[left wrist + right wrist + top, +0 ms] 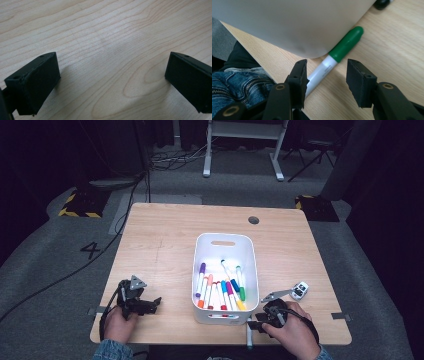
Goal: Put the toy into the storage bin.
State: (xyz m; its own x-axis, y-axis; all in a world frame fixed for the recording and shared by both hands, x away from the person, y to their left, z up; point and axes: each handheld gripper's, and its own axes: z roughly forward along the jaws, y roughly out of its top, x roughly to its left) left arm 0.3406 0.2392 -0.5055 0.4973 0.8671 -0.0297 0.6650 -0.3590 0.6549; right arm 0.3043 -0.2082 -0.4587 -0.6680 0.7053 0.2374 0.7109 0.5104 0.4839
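both grippers gape: the right gripper (325, 75) straddles a green-capped marker (337, 56) seemingly against the bin (294, 25) corner, the left gripper (112, 82) over bare table (105, 30).

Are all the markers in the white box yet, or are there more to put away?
Nearly done, it seems. Many markers already lie in the white box. In hand: the right claw stands open over a green-capped marker lying on the table beside the box, not gripped yet. Left to do: close on it, lift it and drop it in. The left claw is open over bare wood.
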